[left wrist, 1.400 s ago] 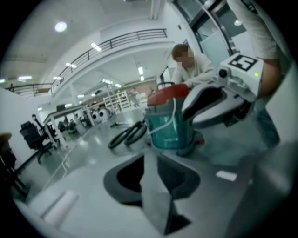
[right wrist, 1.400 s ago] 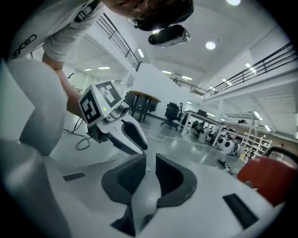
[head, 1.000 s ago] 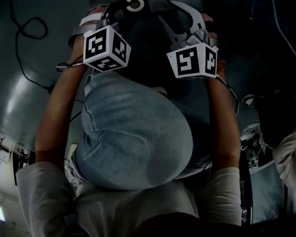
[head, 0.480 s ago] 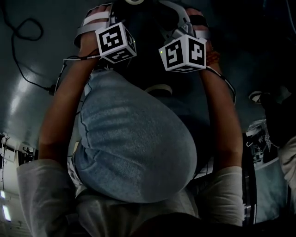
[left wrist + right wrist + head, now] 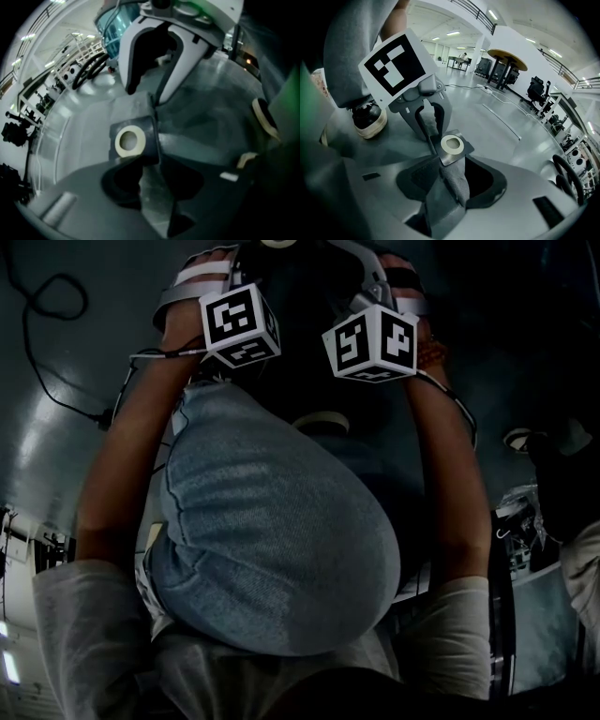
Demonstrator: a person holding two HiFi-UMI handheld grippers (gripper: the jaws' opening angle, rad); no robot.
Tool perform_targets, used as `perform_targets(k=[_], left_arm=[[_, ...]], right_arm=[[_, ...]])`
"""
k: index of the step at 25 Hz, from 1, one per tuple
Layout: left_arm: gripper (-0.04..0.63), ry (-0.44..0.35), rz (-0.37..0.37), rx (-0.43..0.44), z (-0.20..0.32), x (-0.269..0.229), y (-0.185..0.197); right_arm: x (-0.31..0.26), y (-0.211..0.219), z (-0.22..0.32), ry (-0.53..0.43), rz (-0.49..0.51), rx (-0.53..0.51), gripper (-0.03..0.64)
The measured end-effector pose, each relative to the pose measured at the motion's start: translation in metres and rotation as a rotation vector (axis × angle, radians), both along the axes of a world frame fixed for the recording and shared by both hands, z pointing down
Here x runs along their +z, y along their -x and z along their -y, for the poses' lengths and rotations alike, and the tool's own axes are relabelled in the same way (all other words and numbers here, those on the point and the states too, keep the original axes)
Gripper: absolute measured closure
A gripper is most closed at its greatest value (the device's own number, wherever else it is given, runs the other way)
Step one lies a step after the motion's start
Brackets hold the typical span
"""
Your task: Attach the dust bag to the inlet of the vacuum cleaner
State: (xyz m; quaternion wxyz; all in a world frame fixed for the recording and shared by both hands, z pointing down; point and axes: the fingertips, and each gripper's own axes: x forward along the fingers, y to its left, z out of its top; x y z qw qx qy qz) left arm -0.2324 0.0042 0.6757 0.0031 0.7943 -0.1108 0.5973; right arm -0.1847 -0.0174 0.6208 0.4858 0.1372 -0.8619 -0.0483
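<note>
We saw the grey fabric dust bag (image 5: 458,188) down by the glossy grey floor (image 5: 497,122), taken from two sides. The right gripper (image 5: 447,180) stood fairly wide, yet had the bunched fabric pressed between its pads, just below the bag's stiff dark square collar (image 5: 461,153) with its cream ring (image 5: 452,144). The left gripper (image 5: 153,180) faced it (its jaws had just been closing) and had a strip of the same fabric caught between them, pads against it. In the head view the left's marker cube (image 5: 240,326) sat close beside the right's marker cube (image 5: 371,341), beyond a knee in blue denim (image 5: 272,540); a dark shoe with a pale sole (image 5: 370,121) stood near.
</note>
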Motion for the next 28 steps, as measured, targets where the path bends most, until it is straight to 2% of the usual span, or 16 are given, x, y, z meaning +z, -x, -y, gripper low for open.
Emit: perform_targets(k=[6,11,14,17,23,27,28], left_arm=[[0.532,-0.032,0.001,0.043,0.006,-0.017,0.000],[0.565,0.035,-0.050,0.016,0.024,-0.054,0.001],[0.574,0.065,-0.063,0.030,0.040,-0.080,-0.001],[0.575,0.103,-0.071,0.075,0.049,-0.108,-0.005],[0.575,0.159,-0.052,0.194,0.063,-0.165,-0.024],[0.577,0.197,-0.040,0.300,0.069,-0.209,-0.042],[0.577,0.202,-0.039,0.336,0.071,-0.221,-0.049]], right_arm=[[0.003,0.008,-0.003,-0.070,-0.040,-0.076,0.463],[-0.007,0.012,0.006,-0.153,-0.104,-0.159,0.448],[-0.014,0.011,0.020,-0.187,-0.128,-0.156,0.446],[-0.033,0.009,0.039,-0.200,-0.122,-0.109,0.446],[-0.076,-0.005,0.050,-0.168,-0.089,-0.094,0.449],[-0.117,-0.027,0.049,-0.112,-0.047,-0.037,0.554],[-0.128,-0.033,0.050,-0.098,-0.042,-0.028,0.561]])
